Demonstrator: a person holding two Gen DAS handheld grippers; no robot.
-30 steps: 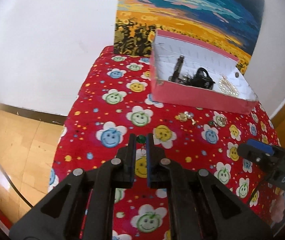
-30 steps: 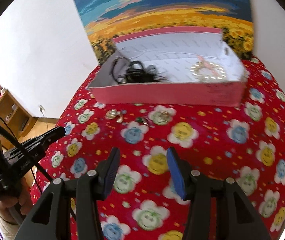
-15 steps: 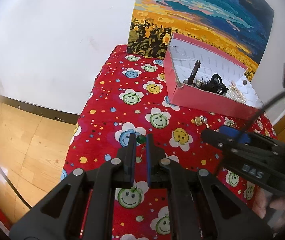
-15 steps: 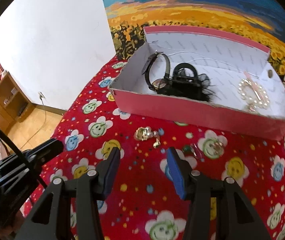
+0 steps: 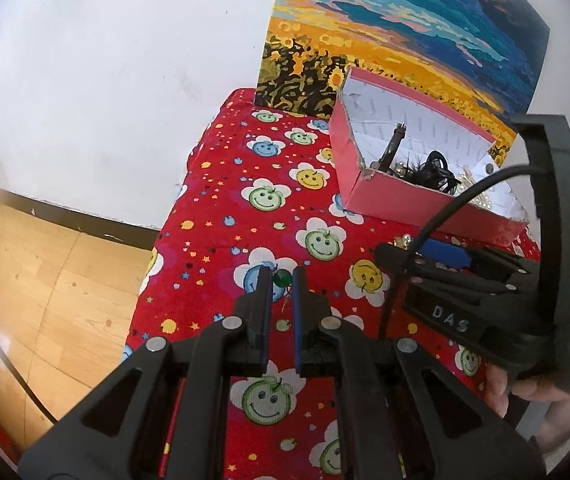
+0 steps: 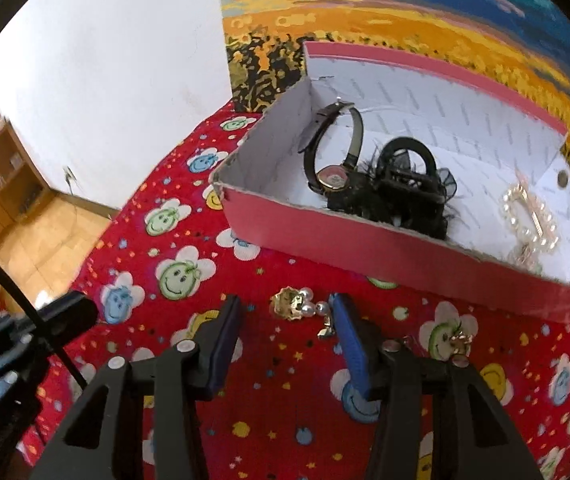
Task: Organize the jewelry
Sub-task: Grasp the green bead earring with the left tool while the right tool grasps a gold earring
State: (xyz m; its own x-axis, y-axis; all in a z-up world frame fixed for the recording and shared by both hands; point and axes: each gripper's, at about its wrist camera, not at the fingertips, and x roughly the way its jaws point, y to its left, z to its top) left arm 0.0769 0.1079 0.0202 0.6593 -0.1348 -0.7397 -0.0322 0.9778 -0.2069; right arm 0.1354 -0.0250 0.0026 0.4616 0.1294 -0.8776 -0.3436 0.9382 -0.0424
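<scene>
Red smiley-flower cloth is covering the table; a pink box with a white lining is sitting at the back of it, against a sunflower painting. Inside the box a wristwatch is standing on its strap toward the left, a black frilly hair clip is lying beside it, touching, and a pearl clip is resting toward the right end. On the cloth just in front of the box, a gold-and-pearl earring is lying flat. The right gripper is pointing down over it, jaws closing, the earring sitting between the blue pads but not yet pinched; the right pad is right at its pearl end. A second small gold piece is lying apart on the cloth, to the right. The left gripper is hovering over the cloth nearer the table's left edge, jaws clamped together on a small green earring that is peeking out at the tips. A hand is gripping the right gripper's handle in the left wrist view.
</scene>
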